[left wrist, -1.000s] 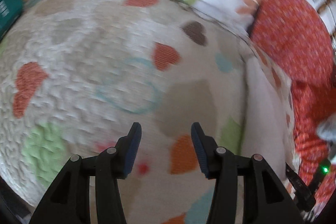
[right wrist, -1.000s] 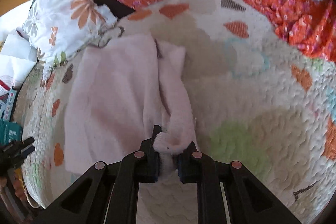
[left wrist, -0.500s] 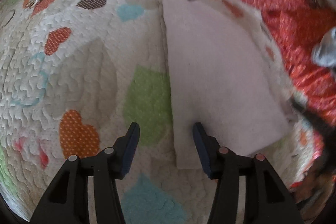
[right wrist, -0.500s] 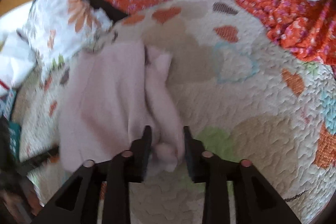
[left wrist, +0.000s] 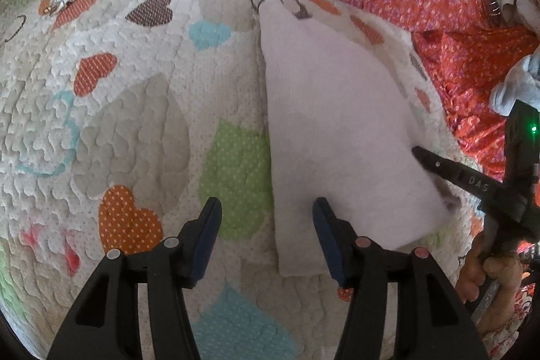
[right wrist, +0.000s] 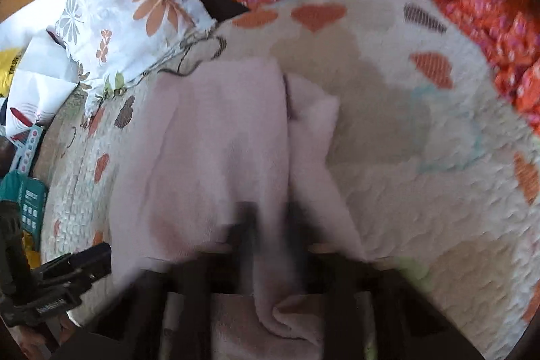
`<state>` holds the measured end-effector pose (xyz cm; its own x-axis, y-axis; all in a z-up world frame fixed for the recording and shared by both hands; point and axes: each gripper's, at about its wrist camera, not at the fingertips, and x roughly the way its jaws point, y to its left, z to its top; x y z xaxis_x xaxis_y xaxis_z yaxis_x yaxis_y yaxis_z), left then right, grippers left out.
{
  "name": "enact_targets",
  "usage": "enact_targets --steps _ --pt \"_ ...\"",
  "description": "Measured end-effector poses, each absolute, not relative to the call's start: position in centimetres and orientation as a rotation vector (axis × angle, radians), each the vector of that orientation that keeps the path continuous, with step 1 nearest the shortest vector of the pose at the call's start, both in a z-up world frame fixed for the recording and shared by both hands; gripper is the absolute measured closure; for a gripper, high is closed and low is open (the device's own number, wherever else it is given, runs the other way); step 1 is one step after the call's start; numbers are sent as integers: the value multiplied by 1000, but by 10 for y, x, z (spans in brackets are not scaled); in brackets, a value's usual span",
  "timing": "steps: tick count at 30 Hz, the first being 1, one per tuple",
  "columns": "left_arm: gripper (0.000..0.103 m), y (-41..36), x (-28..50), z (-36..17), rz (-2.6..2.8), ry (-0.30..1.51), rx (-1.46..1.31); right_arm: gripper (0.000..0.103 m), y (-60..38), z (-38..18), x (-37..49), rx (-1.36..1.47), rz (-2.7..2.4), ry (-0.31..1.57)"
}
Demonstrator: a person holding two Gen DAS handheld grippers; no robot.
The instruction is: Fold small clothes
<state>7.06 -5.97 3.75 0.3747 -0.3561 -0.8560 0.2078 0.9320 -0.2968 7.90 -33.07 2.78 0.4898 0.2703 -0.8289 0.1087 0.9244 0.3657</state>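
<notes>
Pinching a fold of the pale pink garment (right wrist: 222, 140) at bottom centre, the right gripper (right wrist: 266, 225) stays clamped to lift it; the left gripper (left wrist: 266, 235), empty and opening, straddles the garment's lower left edge on the quilt (left wrist: 135, 110).

A soft, fleecy pale-pink cloth garment (left wrist: 337, 123) lies on a puckered, matt cream quilt with coloured hearts (left wrist: 135, 110), near smooth floral-printed white cotton pillow (right wrist: 128, 12) and matt black plastic left gripper (left wrist: 266, 235).

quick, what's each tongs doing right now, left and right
Left tongs: opening, nothing gripped, over the pink cloth's near corner.
Right tongs: closed on a fold of the pink cloth.
</notes>
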Motion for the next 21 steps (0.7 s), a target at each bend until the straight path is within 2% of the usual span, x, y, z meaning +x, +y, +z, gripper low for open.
enact_targets --steps 5,10,15,21 --pt "47 -61 69 41 -369 1102 -145 96 -347 40 75 337 -35 1020" --pt "47 -74 69 34 -398 1131 -133 96 -358 28 84 324 -83 1058" --pt "46 -70 66 36 -376 1097 -128 92 -355 22 86 320 -81 1081" --pt "46 -64 73 41 -348 1044 -173 91 -372 56 65 358 -92 959"
